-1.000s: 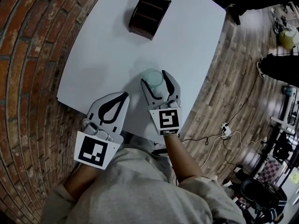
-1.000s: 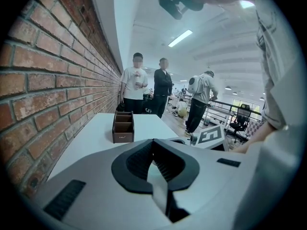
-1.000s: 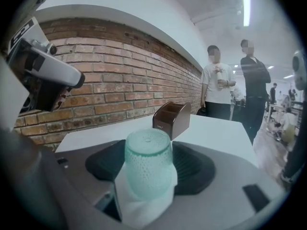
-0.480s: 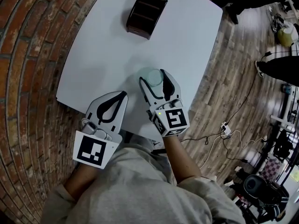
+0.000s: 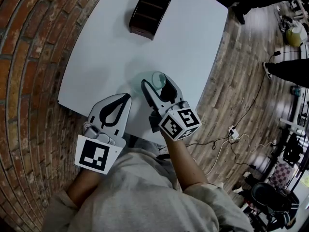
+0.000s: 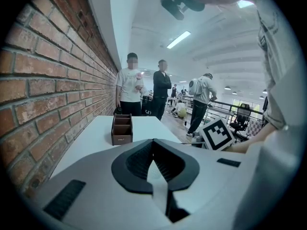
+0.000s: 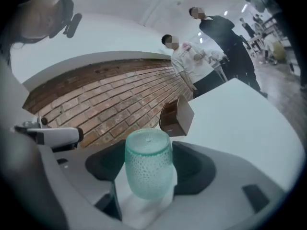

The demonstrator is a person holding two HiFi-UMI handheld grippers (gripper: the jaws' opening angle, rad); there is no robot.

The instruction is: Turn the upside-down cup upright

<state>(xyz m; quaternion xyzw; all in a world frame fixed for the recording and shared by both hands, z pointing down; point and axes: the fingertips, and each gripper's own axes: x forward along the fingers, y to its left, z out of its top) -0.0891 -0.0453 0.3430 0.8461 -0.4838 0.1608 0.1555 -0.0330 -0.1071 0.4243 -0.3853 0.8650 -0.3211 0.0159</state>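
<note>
A teal, dimpled glass cup (image 5: pixel 157 78) sits between the jaws of my right gripper (image 5: pixel 155 80), which is shut on its sides near the front of the white table (image 5: pixel 106 57). In the head view the cup leans over, off its upside-down stand. The right gripper view shows the cup (image 7: pixel 147 166) held between the dark pads, its closed end toward the top of the picture, with the room tilted behind it. My left gripper (image 5: pixel 126 97) rests at the table's near edge, left of the cup, shut and holding nothing; its tips (image 6: pixel 153 143) meet.
A dark brown wooden organiser box (image 5: pixel 149 8) stands at the table's far end, also visible in the left gripper view (image 6: pixel 122 130). Brick lies left of the table. Several people (image 6: pixel 144 87) stand beyond the far end. Cables (image 5: pixel 231 134) lie on the wooden floor at the right.
My right gripper has rolled with the cup in it, its marker cube swinging to the right, and the cup has tipped from upside-down toward its side. The left gripper has stayed still.
</note>
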